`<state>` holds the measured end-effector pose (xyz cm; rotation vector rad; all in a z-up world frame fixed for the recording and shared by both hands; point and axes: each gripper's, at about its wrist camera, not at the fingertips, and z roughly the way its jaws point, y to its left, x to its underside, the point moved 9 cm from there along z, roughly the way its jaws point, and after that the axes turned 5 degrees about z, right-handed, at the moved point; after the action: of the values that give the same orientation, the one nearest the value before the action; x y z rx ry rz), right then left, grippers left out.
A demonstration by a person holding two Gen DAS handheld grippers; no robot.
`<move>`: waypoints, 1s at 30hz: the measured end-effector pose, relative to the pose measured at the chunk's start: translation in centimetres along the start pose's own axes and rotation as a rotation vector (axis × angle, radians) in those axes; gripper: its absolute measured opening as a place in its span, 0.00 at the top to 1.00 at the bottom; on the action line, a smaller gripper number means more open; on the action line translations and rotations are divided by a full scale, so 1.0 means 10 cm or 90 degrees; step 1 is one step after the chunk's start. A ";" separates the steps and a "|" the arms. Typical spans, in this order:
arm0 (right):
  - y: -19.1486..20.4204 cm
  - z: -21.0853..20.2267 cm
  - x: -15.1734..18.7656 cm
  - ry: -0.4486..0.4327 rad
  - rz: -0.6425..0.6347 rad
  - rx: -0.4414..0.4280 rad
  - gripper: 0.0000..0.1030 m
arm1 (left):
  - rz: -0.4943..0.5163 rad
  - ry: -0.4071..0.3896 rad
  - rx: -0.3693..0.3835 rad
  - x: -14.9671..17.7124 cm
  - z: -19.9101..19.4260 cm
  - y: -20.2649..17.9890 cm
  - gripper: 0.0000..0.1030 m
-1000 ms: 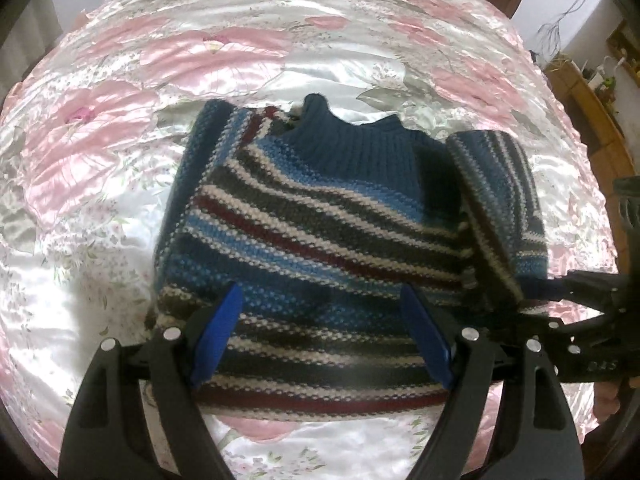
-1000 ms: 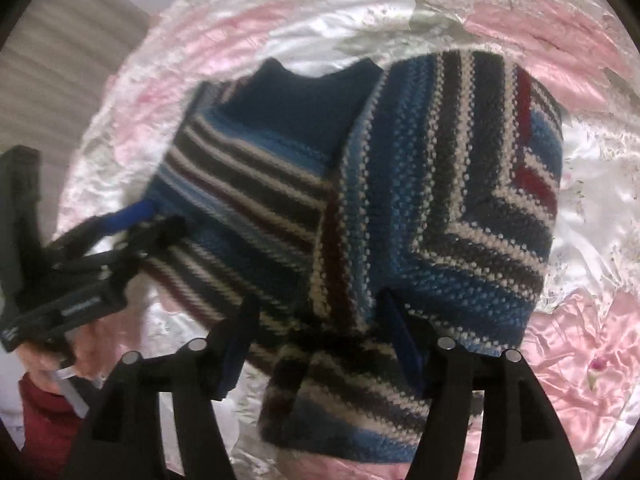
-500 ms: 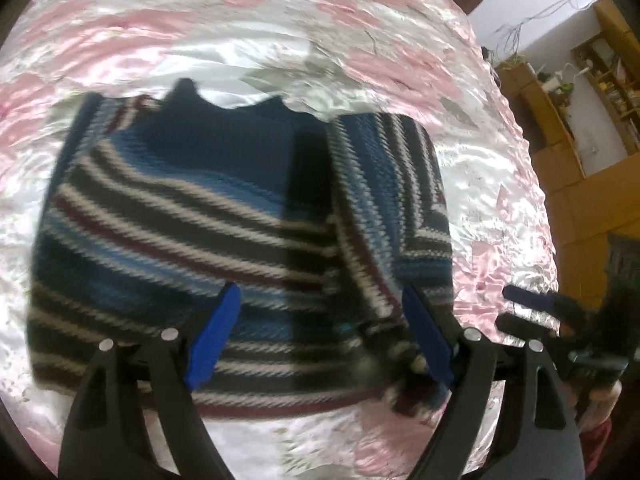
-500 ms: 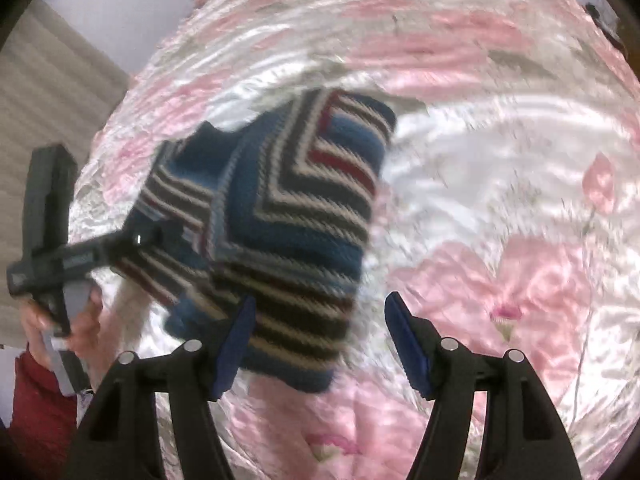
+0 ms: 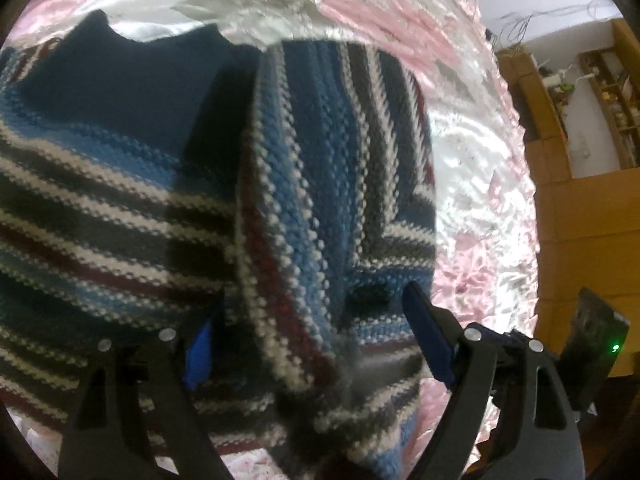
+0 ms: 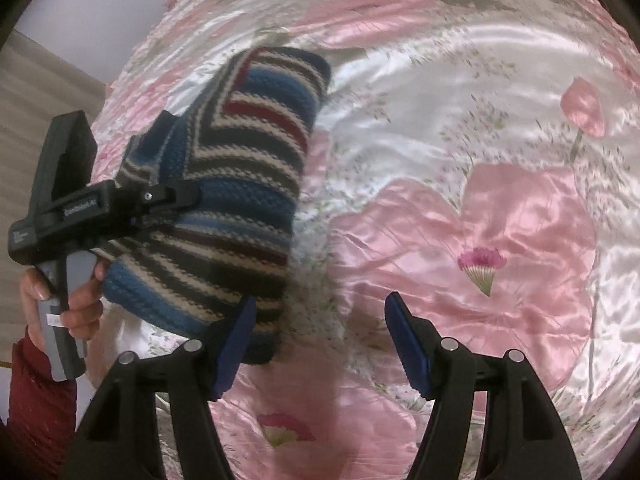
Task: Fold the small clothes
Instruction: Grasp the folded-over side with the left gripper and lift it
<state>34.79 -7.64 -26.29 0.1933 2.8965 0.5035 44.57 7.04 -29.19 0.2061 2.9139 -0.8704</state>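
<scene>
A small knitted sweater (image 5: pixel 120 200) with blue, grey, white and maroon stripes and a navy collar lies flat on a pink floral satin bedspread (image 5: pixel 472 184). Its right side (image 5: pixel 320 160) is folded inward over the body. My left gripper (image 5: pixel 312 340) is open low over the hem, and the folded edge lies between its blue pads (image 5: pixel 424 340). In the right wrist view the sweater (image 6: pixel 240 168) is at the left, with the left gripper (image 6: pixel 120 204) reaching onto it. My right gripper (image 6: pixel 320 344) is open over bare bedspread, just right of the sweater.
A hand (image 6: pixel 60 300) in a red sleeve holds the left gripper's handle. The bedspread (image 6: pixel 500 220) spreads wide to the right of the sweater. Wooden furniture and shelves (image 5: pixel 580 140) stand beyond the bed's right edge. The right gripper's body (image 5: pixel 596 336) shows a green light.
The left gripper swung right and moved in close over the folded right side. The right gripper drew back to the right, off the sweater, and now hangs over bare bedspread.
</scene>
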 end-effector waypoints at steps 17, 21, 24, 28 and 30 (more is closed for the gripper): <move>-0.12 0.06 0.11 0.009 0.031 -0.005 0.34 | 0.040 -0.109 -0.018 -0.08 -0.41 -0.30 0.77; -0.13 0.06 0.15 0.011 0.033 -0.006 0.34 | 0.067 -0.147 -0.045 -0.13 -0.71 -0.28 0.77; -0.10 0.10 0.17 0.015 0.034 -0.010 0.34 | 0.063 -0.154 -0.042 -0.15 -0.87 -0.21 0.77; 0.00 0.15 0.18 0.020 0.026 -0.018 0.34 | 0.055 -0.160 -0.049 -0.18 -1.05 -0.03 0.77; 0.06 0.17 0.19 0.023 0.018 -0.021 0.34 | 0.048 -0.164 -0.051 -0.19 -1.16 0.09 0.77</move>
<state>33.37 -6.25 -28.00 0.2235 2.9219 0.5640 46.00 13.93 -19.78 0.1809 2.6777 -0.7092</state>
